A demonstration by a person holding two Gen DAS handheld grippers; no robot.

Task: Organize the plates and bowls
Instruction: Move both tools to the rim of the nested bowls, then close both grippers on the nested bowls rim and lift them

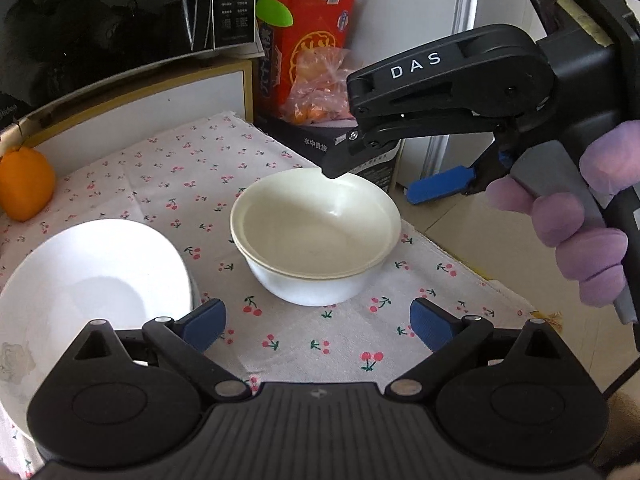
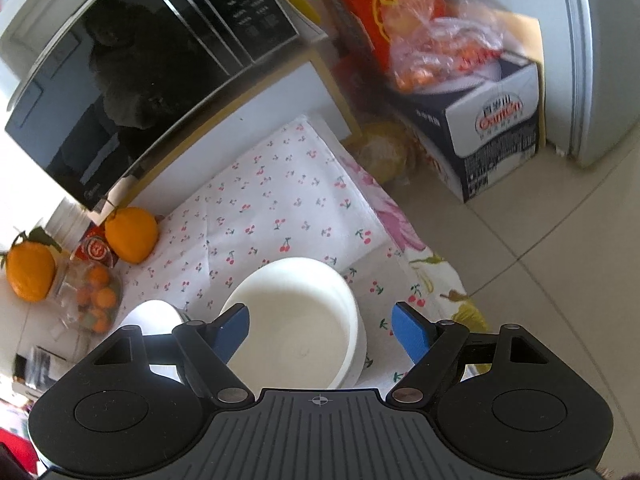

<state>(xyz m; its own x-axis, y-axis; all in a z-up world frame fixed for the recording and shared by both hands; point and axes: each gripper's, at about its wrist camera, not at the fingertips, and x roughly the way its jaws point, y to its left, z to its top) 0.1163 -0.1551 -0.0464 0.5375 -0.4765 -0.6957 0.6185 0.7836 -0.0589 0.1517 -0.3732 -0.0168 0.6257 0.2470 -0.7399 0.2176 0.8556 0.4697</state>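
Both claws gape wide, empty; cream bowl nests in white bowl.

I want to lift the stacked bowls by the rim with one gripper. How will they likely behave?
The stacked bowls look glossy and hard, so the rim may slip between the pads. Only the cream inner bowl's rim is exposed, so it might lift out alone. The stack looks ceramic or melamine, probably breakable if dropped.
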